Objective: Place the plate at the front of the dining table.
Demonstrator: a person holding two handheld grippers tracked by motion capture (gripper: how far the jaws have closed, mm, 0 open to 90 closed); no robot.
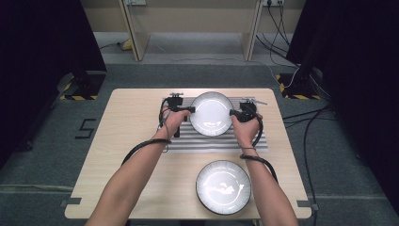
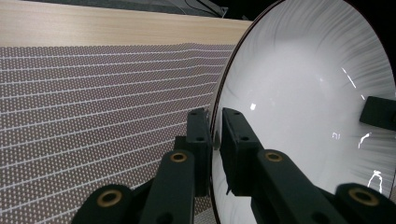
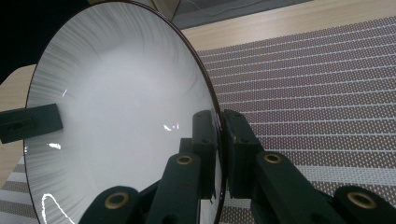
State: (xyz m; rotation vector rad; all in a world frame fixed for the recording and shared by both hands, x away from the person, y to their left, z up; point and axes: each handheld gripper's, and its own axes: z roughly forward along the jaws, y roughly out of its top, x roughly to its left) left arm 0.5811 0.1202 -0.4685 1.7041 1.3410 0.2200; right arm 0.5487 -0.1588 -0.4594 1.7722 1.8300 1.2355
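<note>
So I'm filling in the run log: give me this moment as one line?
left gripper: shut on far plate rim | right gripper: shut on opposite rim | far plate: over striped mat | near plate: untouched on table

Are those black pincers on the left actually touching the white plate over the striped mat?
Touching. In the left gripper view, the left gripper has its two jaws closed on the rim of the plate, one on each face.

even overhead light, glare on plate (image 2: 299, 116)
</note>
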